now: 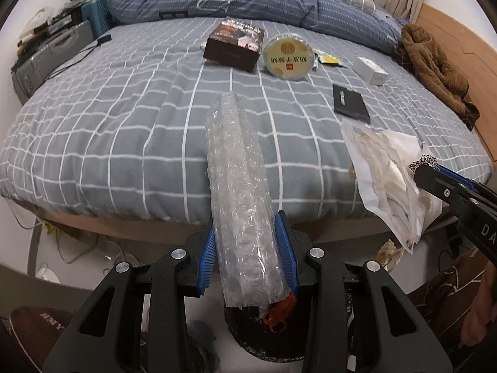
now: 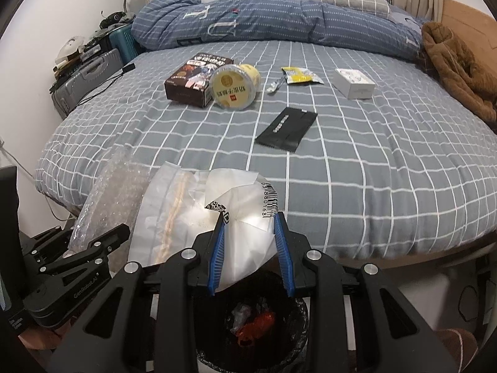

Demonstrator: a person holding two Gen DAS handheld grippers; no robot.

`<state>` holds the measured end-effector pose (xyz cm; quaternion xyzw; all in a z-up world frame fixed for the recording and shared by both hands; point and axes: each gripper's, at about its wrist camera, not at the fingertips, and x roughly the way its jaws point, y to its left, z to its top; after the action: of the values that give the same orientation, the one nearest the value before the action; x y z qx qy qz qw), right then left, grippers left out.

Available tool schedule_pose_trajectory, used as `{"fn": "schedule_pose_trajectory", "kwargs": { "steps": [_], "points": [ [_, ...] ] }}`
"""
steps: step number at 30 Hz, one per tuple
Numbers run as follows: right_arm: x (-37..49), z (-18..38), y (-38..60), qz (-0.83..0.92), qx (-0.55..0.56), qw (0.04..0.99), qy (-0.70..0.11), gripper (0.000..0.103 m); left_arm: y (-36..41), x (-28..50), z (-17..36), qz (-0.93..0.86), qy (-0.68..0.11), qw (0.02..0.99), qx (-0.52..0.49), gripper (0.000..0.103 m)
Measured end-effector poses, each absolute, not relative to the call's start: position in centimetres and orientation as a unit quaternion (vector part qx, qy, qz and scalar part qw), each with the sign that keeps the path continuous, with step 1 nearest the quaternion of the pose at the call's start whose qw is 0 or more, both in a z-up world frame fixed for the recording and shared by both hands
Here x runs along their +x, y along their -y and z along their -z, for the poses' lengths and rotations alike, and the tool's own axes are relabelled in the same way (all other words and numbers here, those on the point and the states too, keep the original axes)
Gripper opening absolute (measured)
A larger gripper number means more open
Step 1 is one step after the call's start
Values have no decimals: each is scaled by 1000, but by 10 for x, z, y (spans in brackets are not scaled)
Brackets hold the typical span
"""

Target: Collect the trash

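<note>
My left gripper (image 1: 247,220) is shut on a long roll of clear bubble wrap (image 1: 239,180), which sticks out forward over the foot of the bed. Below it sits a black-lined trash bin (image 1: 248,320) with red scraps inside. My right gripper (image 2: 250,216) is shut on a crumpled white plastic bag (image 2: 198,214) with a barcode label, held above the same trash bin (image 2: 298,310). In the left wrist view the right gripper (image 1: 427,168) and its white plastic bag (image 1: 385,174) show at the right. The left gripper with the bubble wrap (image 2: 108,189) shows at the left of the right wrist view.
On the grey checked bed (image 2: 357,171) lie a brown box (image 2: 195,80), a yellow round tub (image 2: 234,85), a yellow sachet (image 2: 299,76), a small white box (image 2: 354,87) and a black packet (image 2: 285,129). A folded blue duvet (image 2: 264,18) and brown garment (image 2: 456,68) lie farther back.
</note>
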<state>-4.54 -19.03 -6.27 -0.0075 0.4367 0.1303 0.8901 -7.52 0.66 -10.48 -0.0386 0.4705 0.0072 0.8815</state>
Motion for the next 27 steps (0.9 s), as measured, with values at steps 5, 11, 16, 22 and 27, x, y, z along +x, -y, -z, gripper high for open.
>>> {"fn": "schedule_pose_trajectory", "kwargs": {
  "steps": [5, 11, 16, 22, 27],
  "points": [
    [-52, 71, 188, -130, -8, 884, -448, 29, -6, -81, 116, -9, -483, 875, -38, 35],
    [-58, 88, 185, -127, -17, 875, -467, 29, -7, -85, 134, -4, -503, 863, -45, 34],
    [-66, 106, 182, -129, -24, 862, -489, 29, -7, -93, 149, -2, -519, 853, -51, 34],
    [-75, 132, 182, -128, -35, 845, -518, 29, -11, -100, 173, -4, -545, 837, -56, 33],
    [-80, 156, 180, -127, -47, 831, -539, 29, -9, -102, 194, -2, -565, 823, -49, 33]
  ]
}}
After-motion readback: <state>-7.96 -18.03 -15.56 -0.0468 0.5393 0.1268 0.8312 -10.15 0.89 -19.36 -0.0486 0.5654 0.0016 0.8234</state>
